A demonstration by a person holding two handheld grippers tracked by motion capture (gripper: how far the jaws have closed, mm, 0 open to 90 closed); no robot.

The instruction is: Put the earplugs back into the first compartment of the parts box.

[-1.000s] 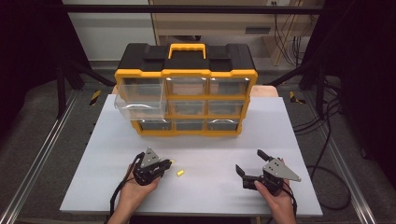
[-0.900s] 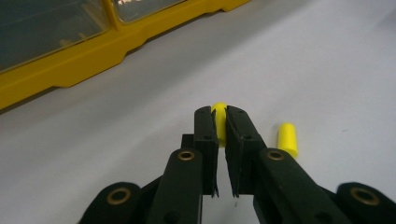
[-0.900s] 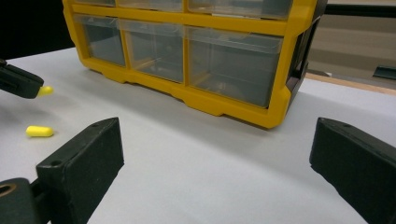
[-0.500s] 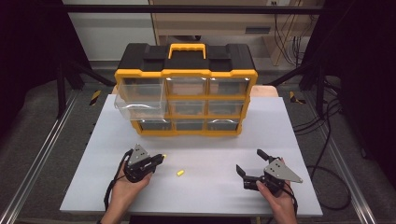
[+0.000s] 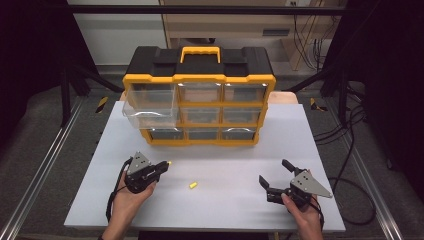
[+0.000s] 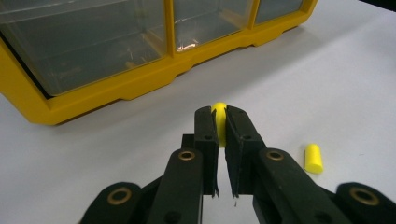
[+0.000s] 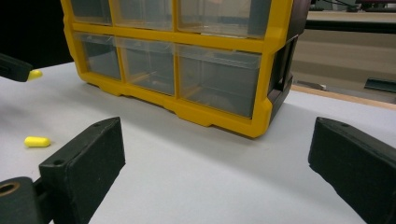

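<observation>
Work in hand: small yellow capsule-shaped pieces are being collected from the white table (image 5: 310, 150), apparently for the yellow and black drawer organizer (image 5: 200, 95).
Pulled-out drawer: one clear drawer (image 5: 150, 114) at the left column of the organizer stands pulled forward; whether anything lies in it cannot be told from the high view.
Done so far: one yellow piece (image 6: 218, 112) is off the table, pinched in the left gripper.
Left to do: the held piece is not yet in any drawer; a second yellow piece (image 5: 192, 185) lies loose on the table, near the middle front, apart from both grippers.
Left gripper (image 5: 166, 164): jaws nearly closed, clamped on the yellow piece at their tips; the piece stands between the pads with its rounded end showing above them. The gripper points toward the lower front of the organizer, well short of it.
Loose piece, left gripper view: lies just right of the jaws, untouched.
Right gripper (image 5: 274, 179): jaws spread wide, nothing between them, touching nothing; held over the right front of the table, facing the organizer's right end.
Judgement: early stage, one piece lifted, none seen delivered.
</observation>
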